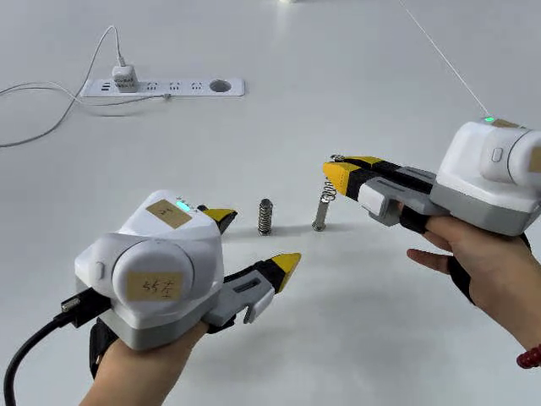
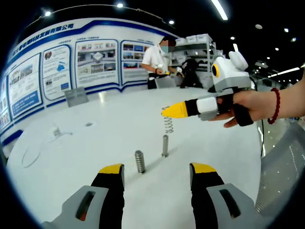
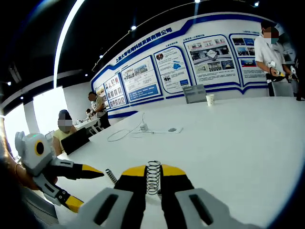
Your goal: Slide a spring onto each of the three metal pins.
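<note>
Left gripper view showed what the right gripper view's jaws hid: the right gripper (image 2: pixel 165 112), clenched on a coiled steel spring (image 2: pixel 168 125), held it over a bare upright metal pin (image 2: pixel 165 146); the left gripper (image 2: pixel 157 168) gaped, released.

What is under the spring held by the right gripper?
A bare upright pin stands just below the spring, which the right gripper pinches. In the right gripper view its jaws cover that pin.

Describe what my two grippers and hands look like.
The left gripper and right gripper both have white-and-grey bodies, tan labels, a green light, and black jaws with yellow tips. A black cable leaves the left one. A red bead bracelet circles the right wrist; dark straps show beneath both bodies.
</note>
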`<state>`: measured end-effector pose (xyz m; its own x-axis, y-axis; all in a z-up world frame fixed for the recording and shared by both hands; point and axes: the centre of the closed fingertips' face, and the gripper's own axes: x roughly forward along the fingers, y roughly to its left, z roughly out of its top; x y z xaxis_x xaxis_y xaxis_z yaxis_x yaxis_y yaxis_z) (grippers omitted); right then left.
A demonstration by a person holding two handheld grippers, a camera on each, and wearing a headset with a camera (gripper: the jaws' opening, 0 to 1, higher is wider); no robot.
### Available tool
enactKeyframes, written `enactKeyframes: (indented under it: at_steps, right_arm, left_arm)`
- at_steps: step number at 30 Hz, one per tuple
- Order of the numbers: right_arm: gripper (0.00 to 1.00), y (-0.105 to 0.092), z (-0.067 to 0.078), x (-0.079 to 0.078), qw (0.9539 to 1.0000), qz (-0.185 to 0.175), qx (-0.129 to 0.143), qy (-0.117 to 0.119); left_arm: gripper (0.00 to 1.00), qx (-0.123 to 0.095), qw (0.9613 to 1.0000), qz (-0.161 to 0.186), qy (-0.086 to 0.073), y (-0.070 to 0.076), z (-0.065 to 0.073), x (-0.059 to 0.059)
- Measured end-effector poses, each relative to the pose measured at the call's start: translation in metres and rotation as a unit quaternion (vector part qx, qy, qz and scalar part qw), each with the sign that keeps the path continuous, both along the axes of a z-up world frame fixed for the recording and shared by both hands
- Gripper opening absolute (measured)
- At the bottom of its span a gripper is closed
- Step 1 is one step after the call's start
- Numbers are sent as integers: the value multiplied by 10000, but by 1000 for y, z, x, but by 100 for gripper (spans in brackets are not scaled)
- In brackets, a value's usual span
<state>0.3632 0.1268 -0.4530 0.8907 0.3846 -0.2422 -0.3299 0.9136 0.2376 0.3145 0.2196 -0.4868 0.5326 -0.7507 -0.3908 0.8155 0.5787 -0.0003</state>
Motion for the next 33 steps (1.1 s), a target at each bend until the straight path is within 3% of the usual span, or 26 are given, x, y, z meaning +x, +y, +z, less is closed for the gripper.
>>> enactKeyframes:
  at_steps: [7, 22, 29, 33]
  right_arm:
    - [11, -3, -3, 5, 9999, -71, -101, -27]
    - [11, -2, -15, 8, 9996, -107, -270, 16]
    - [11, -1, -16, 7, 9995, -77, -320, 1]
    - [11, 0, -17, 6, 9991, -51, -428, -33]
  left_arm:
    - [66, 52, 10000, 79, -4, 10, 1, 0]
    - [84, -86, 9994, 286, 182, 26, 2, 2]
    - [89, -195, 9990, 343, 207, 32, 4, 2]
    - [90, -131, 9989, 404, 221, 37, 1, 3]
